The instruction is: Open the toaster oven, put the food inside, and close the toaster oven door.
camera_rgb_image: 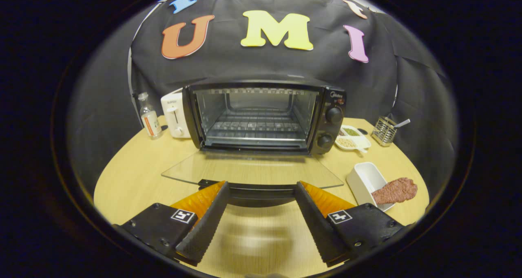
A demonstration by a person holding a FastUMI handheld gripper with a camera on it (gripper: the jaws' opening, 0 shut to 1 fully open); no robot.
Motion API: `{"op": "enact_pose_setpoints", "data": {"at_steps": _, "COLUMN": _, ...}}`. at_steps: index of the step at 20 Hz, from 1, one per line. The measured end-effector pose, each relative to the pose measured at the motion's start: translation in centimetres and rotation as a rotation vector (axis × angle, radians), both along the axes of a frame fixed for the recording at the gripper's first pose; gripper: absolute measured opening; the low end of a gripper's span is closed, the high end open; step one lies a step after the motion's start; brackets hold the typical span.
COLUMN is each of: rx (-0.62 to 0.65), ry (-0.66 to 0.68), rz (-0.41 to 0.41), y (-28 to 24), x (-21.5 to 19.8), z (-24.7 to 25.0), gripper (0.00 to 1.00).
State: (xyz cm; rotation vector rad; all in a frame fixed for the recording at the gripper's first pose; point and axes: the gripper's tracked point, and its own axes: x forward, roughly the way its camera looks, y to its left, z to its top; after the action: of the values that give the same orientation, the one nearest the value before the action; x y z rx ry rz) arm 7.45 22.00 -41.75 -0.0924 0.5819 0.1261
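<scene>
Toaster oven (261, 115) door (253, 170) lies fully open, hand-held gripper (261, 188) wide and empty at its handle, meat (394, 190) at 3 o'clock.

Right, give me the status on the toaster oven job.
Done: the toaster oven door is folded down flat, the rack bare. In hand: the tongs are open, their tips at the door's handle, gripping nothing. Left: the meat lies on the white dish beside the fingers, to be loaded; then close the door.
</scene>
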Motion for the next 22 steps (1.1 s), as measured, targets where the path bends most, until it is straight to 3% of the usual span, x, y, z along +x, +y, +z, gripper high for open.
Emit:
{"op": "enact_pose_setpoints", "data": {"at_steps": 7, "rx": -0.012, "ry": 0.112, "rz": -0.008, "y": -0.4, "x": -0.9, "z": -3.9, "gripper": 1.00}}
{"op": "enact_pose_setpoints", "data": {"at_steps": 12, "rx": -0.038, "ry": 0.112, "rz": 0.019, "y": -0.4, "x": -0.9, "z": -4.0, "gripper": 1.00}}
{"op": "enact_pose_setpoints", "data": {"at_steps": 17, "rx": -0.018, "ry": 0.041, "rz": 0.086, "y": -2.3, "x": -0.2, "z": -0.1, "gripper": 1.00}}
{"op": "enact_pose_setpoints", "data": {"at_steps": 22, "rx": -0.075, "ry": -0.070, "rz": 0.097, "y": -11.4, "x": 3.3, "z": 6.0, "gripper": 1.00}}
